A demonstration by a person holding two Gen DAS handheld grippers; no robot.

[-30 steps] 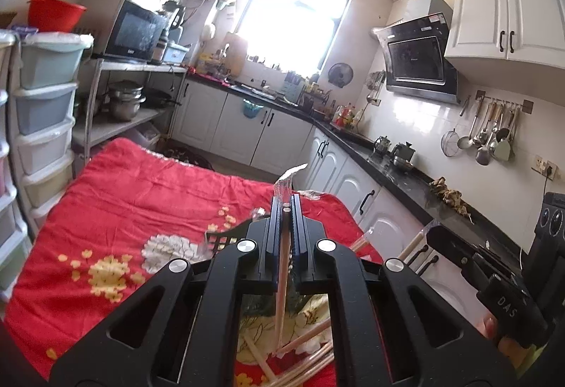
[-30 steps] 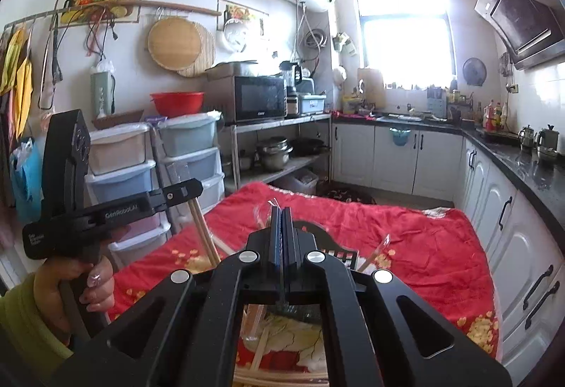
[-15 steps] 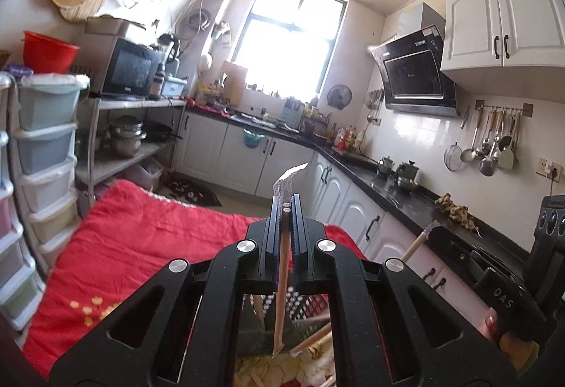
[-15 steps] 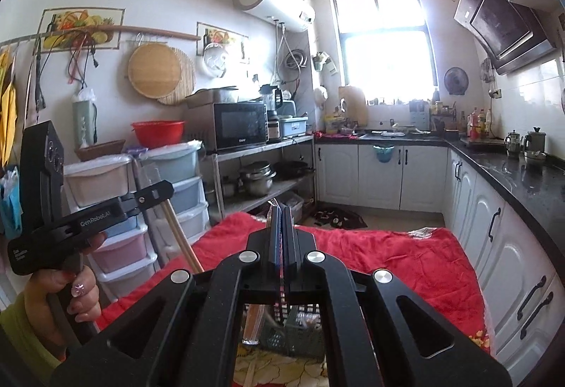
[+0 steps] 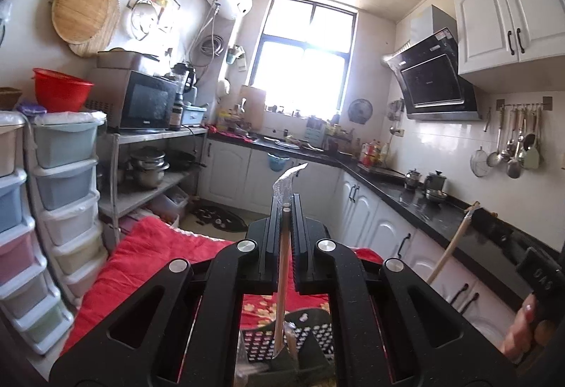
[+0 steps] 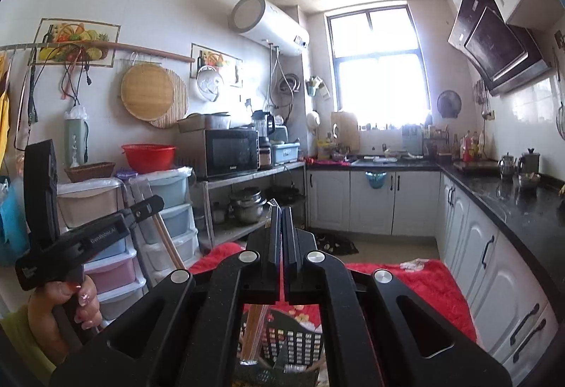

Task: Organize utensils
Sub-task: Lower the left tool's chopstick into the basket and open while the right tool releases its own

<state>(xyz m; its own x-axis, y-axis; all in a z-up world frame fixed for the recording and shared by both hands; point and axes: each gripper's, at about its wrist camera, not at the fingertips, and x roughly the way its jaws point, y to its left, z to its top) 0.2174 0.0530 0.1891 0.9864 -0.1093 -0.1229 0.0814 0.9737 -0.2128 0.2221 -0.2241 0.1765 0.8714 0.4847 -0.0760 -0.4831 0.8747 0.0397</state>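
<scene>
**Both claws raised with wrapped chopsticks above the basket**

Left claw [image 5: 286,207] pinches 1 wrapped chopstick [image 5: 282,267] between its jaws, the wrapper's clear tip sticking out past the fingertips and the stick hanging down behind them toward the black perforated basket [image 5: 310,334] below. Right claw [image 6: 281,210] has its jaws pressed nearly together on what looks like a second wrapped chopstick [image 6: 253,334], seen as pale sticks in plastic under the jaws, above the same basket on the red cloth [image 6: 423,284].

Risk, as I judge it: each stick is held along a narrow line and hangs at a slant, so a quick tilt or a slack squeeze could let it slide out of its slippery wrapper and miss the basket, landing on the cloth.

Only the right wrist view shows the left claw from outside, held by a hand [image 6: 61,309] off to its left, stick angling down. Only the left wrist view shows the right claw's stick from the side, off to its right.
</scene>
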